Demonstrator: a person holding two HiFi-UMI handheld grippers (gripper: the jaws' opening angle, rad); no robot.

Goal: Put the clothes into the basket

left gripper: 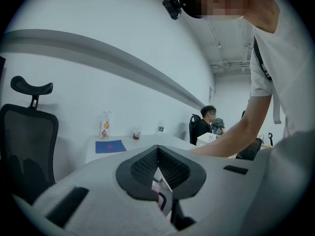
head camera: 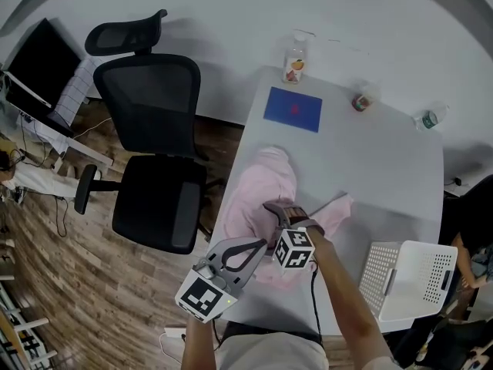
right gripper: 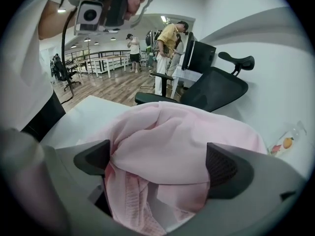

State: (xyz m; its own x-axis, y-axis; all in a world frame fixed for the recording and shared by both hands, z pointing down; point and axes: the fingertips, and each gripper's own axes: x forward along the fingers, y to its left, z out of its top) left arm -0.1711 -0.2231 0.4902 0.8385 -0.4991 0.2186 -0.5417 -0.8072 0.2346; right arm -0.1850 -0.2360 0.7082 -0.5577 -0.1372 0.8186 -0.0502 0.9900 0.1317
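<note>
Pink garment (head camera: 258,187) between wide-apart jaws of right gripper (right gripper: 162,166); left gripper (left gripper: 158,151) closed

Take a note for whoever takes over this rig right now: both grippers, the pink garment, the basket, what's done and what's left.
The left gripper: jaws together, empty, held by the near left corner of the table.
The right gripper: jaws wide apart, down on the pink garment, cloth bunched between them, not clamped.
The garment lies crumpled on the table; the basket stands at its near right corner, no clothes seen inside.
Done: nothing yet. Left: close on the garment, carry it right, drop it in the basket.
</note>
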